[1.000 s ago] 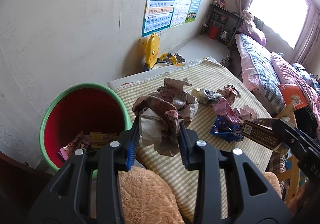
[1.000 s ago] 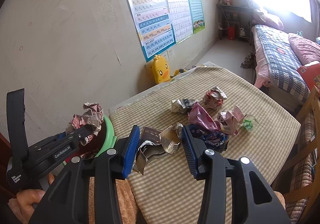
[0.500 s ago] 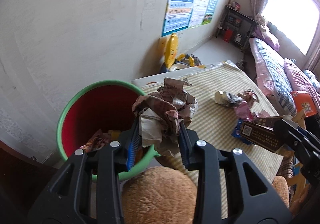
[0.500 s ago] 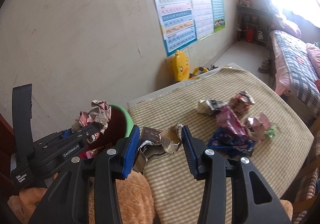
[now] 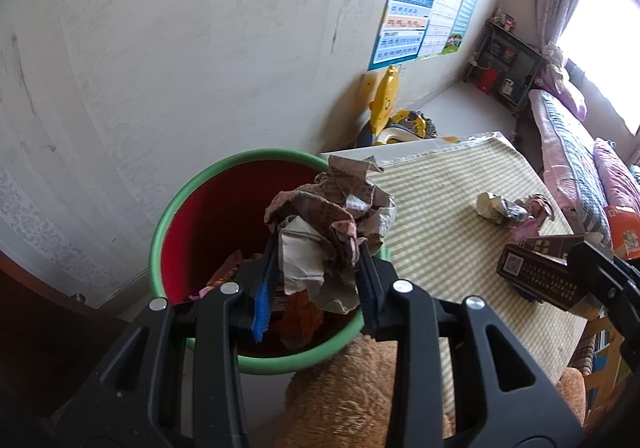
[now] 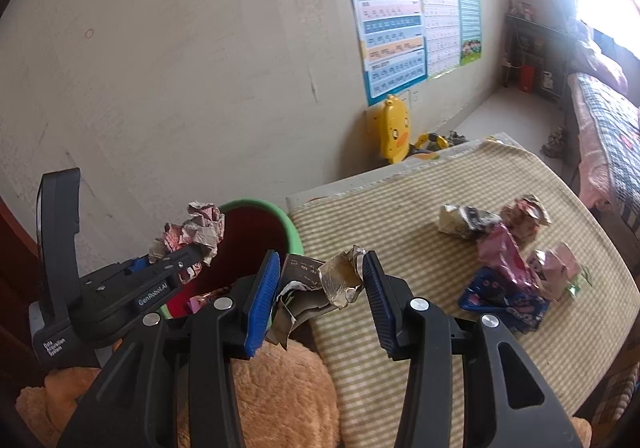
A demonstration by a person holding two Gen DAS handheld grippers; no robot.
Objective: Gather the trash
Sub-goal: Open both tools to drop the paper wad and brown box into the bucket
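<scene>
My left gripper (image 5: 316, 280) is shut on a crumpled paper wad (image 5: 332, 224) and holds it over the red bin with a green rim (image 5: 188, 203), which has wrappers inside. In the right wrist view the wad (image 6: 192, 232) hangs above the bin (image 6: 280, 207). My right gripper (image 6: 316, 288) is shut on a torn dark box with foil (image 6: 320, 280), at the table's near left edge beside the bin. The box shows in the left wrist view (image 5: 540, 272). Several wrappers (image 6: 508, 248) lie on the checked tablecloth (image 6: 400, 215).
A brown plush cushion (image 6: 272, 388) lies below both grippers. A yellow duck toy (image 6: 394, 131) stands by the wall with posters (image 6: 400, 19). A bed (image 5: 568, 151) runs along the right. A wooden chair (image 5: 600, 344) stands at the table's right side.
My left gripper has carried the paper wad left, from over the table to over the bin. My right gripper has moved left toward the bin with the box.
</scene>
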